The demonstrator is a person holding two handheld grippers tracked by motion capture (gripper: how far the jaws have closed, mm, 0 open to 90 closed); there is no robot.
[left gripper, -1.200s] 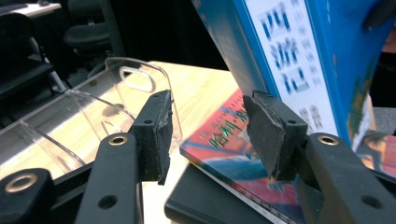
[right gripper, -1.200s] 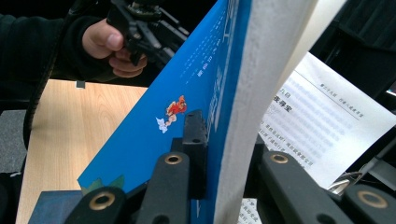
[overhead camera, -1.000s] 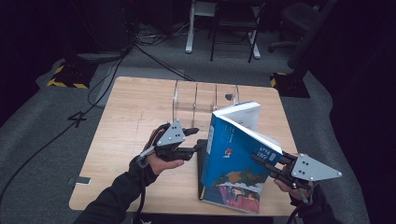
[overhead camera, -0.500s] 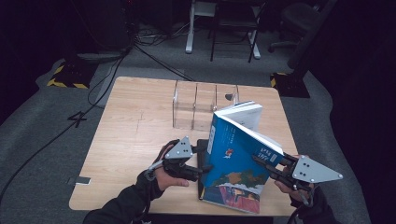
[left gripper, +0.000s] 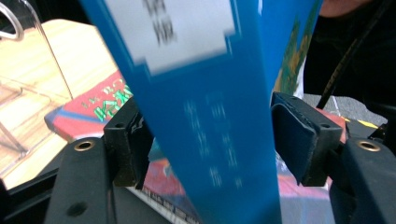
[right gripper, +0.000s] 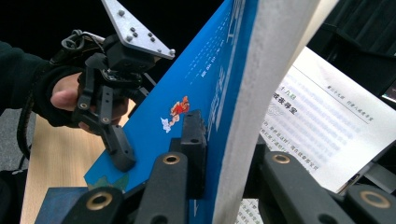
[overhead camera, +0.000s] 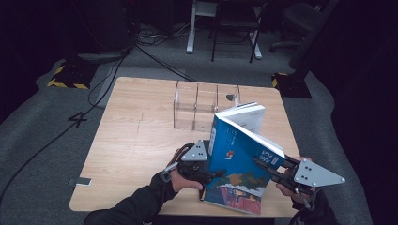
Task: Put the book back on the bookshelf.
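At the near edge of the table point(overhead camera: 131, 140) we find the blue book point(overhead camera: 239, 164) standing tilted, cover part-open, its lower edge resting on a second book point(overhead camera: 232, 194) lying flat. Right tongs point(overhead camera: 266, 165) are clamped on the blue book's fore-edge, pinching cover plus page block; posn unchanged vs. the earlier frames. Left tongs point(overhead camera: 213, 174) have shifted: a second ago they sat further up the table, left of the book & clear of it; they now sit lower & nearer, at the book's spine. We note their jaws have just been opening. In the left gripper view the spine stands between the two pads point(left gripper: 294, 135), w/ a gap on the right side, so not gripping. Clear acrylic rack point(overhead camera: 202, 105) behind the book is as before.
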